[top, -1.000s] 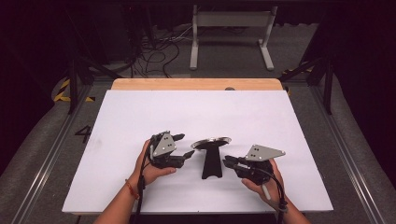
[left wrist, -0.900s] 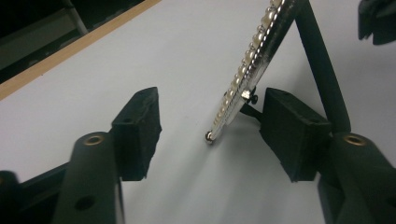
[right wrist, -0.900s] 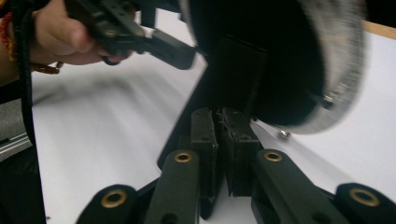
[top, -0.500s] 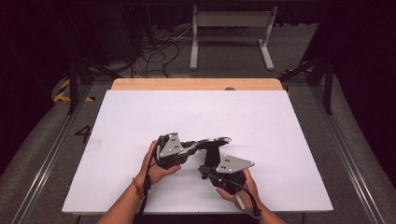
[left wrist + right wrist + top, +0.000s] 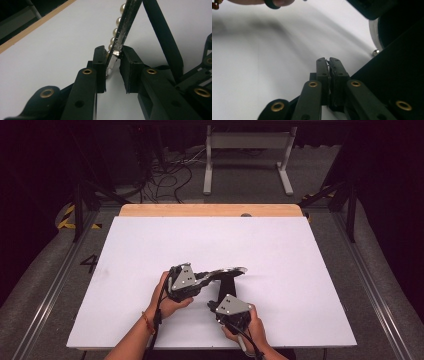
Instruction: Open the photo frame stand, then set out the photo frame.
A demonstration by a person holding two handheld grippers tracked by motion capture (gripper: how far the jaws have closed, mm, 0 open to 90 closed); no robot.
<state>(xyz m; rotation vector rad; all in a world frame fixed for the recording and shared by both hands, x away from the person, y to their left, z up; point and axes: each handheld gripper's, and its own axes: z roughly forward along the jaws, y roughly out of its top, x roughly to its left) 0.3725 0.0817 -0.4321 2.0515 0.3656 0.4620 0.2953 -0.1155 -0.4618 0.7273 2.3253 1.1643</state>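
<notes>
A small black stand (image 5: 227,289) carries a round silver disc (image 5: 232,270) edged with pearls, on the white table (image 5: 280,250). My left gripper (image 5: 214,275) reaches in from the left; its jaws have just been closing, and the pads now press on the disc's silver rim (image 5: 125,22) from both sides, with the pearls (image 5: 117,21) behind. In the left gripper view the gripper (image 5: 112,53) has a black leg of the stand (image 5: 162,37) to its right. My right gripper (image 5: 212,305) is shut with nothing in it, low at the stand's foot. In its own view the gripper (image 5: 328,61) has the black stand (image 5: 402,62) close on the right.
A wooden strip (image 5: 210,210) runs along the table's far edge. Behind the table a grey metal frame (image 5: 247,155) and loose cables (image 5: 165,180) lie on the floor. Metal rails (image 5: 380,290) flank the table.
My right gripper has moved left and down, from right of the stand to just in front of its foot. My left gripper has closed on the disc's rim and stayed in place.
</notes>
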